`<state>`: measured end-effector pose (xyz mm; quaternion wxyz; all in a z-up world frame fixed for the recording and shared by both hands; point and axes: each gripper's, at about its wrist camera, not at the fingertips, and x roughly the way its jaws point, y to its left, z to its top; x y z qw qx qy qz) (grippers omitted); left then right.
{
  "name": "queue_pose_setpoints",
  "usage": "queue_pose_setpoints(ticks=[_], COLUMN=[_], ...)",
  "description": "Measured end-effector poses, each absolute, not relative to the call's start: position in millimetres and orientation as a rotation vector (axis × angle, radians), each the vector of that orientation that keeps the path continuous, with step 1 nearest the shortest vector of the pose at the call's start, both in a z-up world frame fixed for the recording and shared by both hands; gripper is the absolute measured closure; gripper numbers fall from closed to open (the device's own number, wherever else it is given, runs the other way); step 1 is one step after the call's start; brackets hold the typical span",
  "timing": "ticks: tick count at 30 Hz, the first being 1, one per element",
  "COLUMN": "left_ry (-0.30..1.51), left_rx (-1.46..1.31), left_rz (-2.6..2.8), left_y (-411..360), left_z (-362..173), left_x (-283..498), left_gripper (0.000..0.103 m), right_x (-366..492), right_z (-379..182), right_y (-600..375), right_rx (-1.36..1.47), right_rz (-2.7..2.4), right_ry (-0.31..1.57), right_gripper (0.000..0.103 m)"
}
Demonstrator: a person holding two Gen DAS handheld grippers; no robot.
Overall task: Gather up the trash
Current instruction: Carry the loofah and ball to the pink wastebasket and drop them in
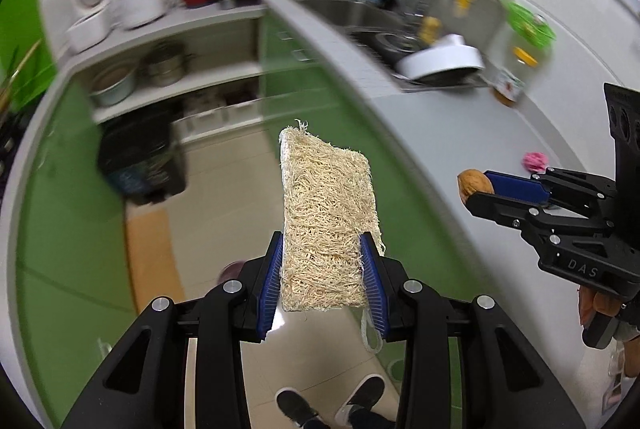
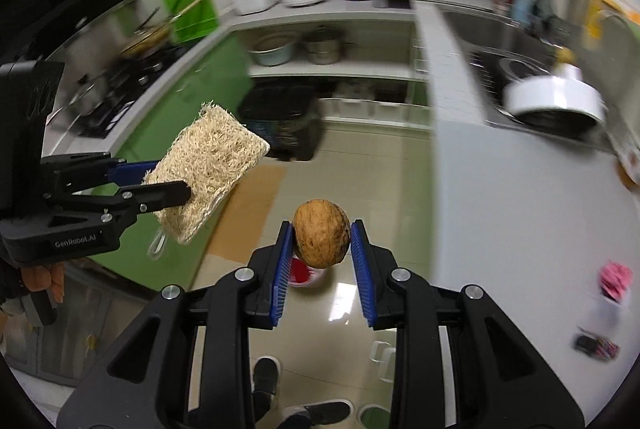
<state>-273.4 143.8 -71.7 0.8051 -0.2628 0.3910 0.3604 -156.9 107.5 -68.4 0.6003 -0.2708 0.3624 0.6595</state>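
Left wrist view: the left tool is clamped on a loofah scrubber, its blue pads pressing both long edges of the lower half, so the scrubber sticks up and away from the tool. A white cord loop hangs from the scrubber's lower right corner. Taking the black trash bin on the floor as landmark, the scrubber is held in the air to the right of it and nearer the camera. Further right of the bin, over the edge of the grey counter, the right tool grips a walnut. A pink crumpled item lies on the counter beyond that tool. The person's dark shoes show on the floor below.

Right wrist view: the right tool holds the walnut between its blue pads, which touch it on either side. The trash bin stands on the floor past the walnut, slightly to the left. The left tool holds the scrubber in the air left of the bin, its far corner overlapping the bin's side in this view. A red cup sits on the floor below the walnut, on the near side of the bin
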Motion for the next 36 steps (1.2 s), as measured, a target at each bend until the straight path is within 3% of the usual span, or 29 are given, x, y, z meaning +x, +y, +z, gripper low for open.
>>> queue_pose_setpoints(ticks=[8, 23, 25, 27, 29, 36], left_ry=[0.857, 0.893, 0.880, 0.879, 0.863, 0.830], left_rx=[-0.660, -0.752, -0.761, -0.758, -0.762, -0.790], left_rz=[0.865, 0.882, 0.881, 0.892, 0.898, 0.941], left_y=[195.9, 288.6, 295.6, 301.4, 305.2, 317.2], left_z=[-141.8, -497.7, -523.6, -542.6, -556.6, -577.3], left_x=[-350.4, -370.1, -370.7, -368.6, -368.3, -376.2], left_gripper=[0.066, 0.064, 0.058, 0.028, 0.006, 0.006], right_x=[-231.0, -256.5, -256.2, -255.9, -255.2, -264.2], right_z=[-143.3, -468.0, -495.7, -518.1, -536.6, -576.7], right_y=[192.8, 279.2, 285.5, 289.3, 292.5, 305.1], right_rx=[-0.701, -0.821, -0.829, -0.834, -0.835, -0.862], right_rz=[1.592, 1.623, 1.622, 1.624, 1.627, 1.644], right_ry=[0.903, 0.894, 0.896, 0.895, 0.900, 0.914], right_gripper=[0.074, 0.074, 0.074, 0.074, 0.074, 0.074])
